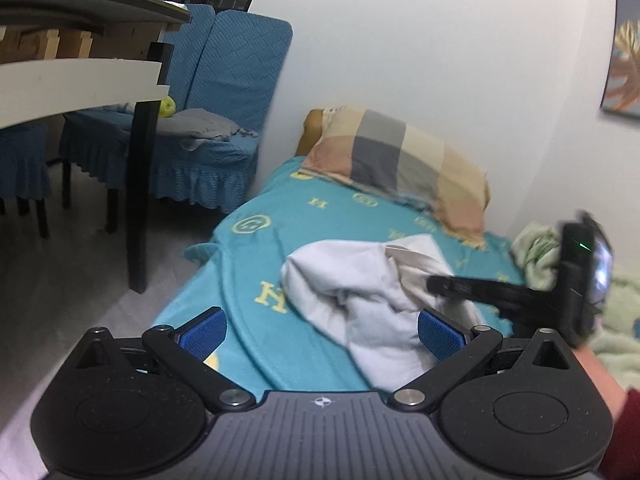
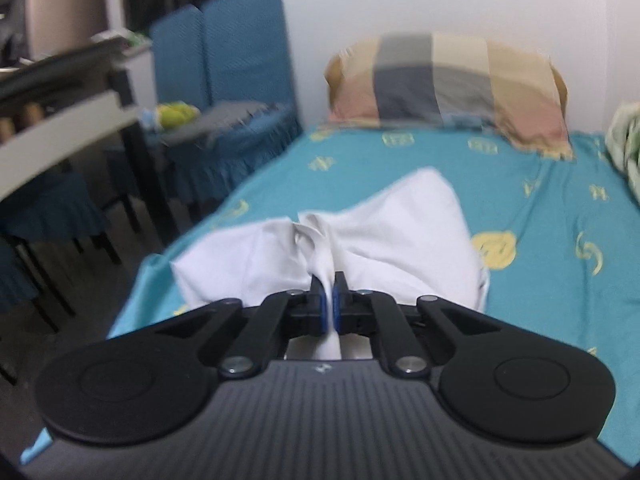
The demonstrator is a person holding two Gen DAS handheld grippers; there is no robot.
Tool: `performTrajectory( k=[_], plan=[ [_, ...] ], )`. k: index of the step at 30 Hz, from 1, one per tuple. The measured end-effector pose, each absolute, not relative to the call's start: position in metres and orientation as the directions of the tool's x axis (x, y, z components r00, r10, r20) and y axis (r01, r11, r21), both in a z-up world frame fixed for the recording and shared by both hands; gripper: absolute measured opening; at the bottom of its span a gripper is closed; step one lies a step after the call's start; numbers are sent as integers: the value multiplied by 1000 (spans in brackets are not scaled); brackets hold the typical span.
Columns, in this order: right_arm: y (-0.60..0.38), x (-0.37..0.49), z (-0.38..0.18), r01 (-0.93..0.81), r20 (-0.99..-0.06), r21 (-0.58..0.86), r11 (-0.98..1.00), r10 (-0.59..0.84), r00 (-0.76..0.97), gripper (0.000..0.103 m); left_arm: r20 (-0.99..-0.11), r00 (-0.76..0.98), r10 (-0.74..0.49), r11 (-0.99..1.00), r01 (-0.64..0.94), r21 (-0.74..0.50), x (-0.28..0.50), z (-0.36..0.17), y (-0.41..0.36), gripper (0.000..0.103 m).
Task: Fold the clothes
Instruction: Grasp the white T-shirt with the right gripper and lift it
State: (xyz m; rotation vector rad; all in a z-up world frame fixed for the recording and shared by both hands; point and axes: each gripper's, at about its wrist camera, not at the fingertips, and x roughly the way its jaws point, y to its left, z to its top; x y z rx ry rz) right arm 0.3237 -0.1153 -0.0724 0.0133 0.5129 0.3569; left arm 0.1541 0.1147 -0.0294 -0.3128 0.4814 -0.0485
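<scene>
Fingers [image 2: 318,300] of the right gripper [image 2: 329,304] are pinched tight on a twisted fold of the white garment [image 2: 400,232], which lies bunched on the bed [image 2: 540,184] near its left edge, below the plaid pillow [image 2: 444,88] at the head. Over the same cloth, the left gripper [image 1: 320,334] has its blue pads spread wide, seemingly not touching it, though blur obscures this.

White garment [image 2: 400,232] lies bunched on the bed [image 2: 540,184].

Left gripper [image 1: 322,330] jaws spread; white garment [image 1: 360,292] bunched on bedspread [image 1: 256,264].
</scene>
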Motion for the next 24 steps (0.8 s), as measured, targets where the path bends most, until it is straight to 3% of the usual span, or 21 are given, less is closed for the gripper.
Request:
performTrajectory(
  k=[4,9,15,19,22,24],
  plan=[
    [-135,260,-37,-391,-406,60,919,380,831,6,-415,901,-127,945,-17,-327,143,-19,115,103],
    [-162,177,-11,-469,-389,26,883,441,809,6,-368,916,-162,926,13,-378,122,0,117,103],
    [-168,111,-39,-588,-562,103,802,534,631,6,-392,890,-232,900,44,-433,100,2,106,103],
    [-157,107,-83,-587,-710,272,763,571,412,6,-423,859,-289,894,85,-440,90,-4,89,102],
    [-148,113,-102,-565,-767,318,761,557,318,6,-461,828,-320,893,100,-439,88,-15,76,101],
    [-150,114,-97,-558,-749,332,761,572,334,8,-494,806,-325,895,95,-435,90,-23,69,100]
  ],
)
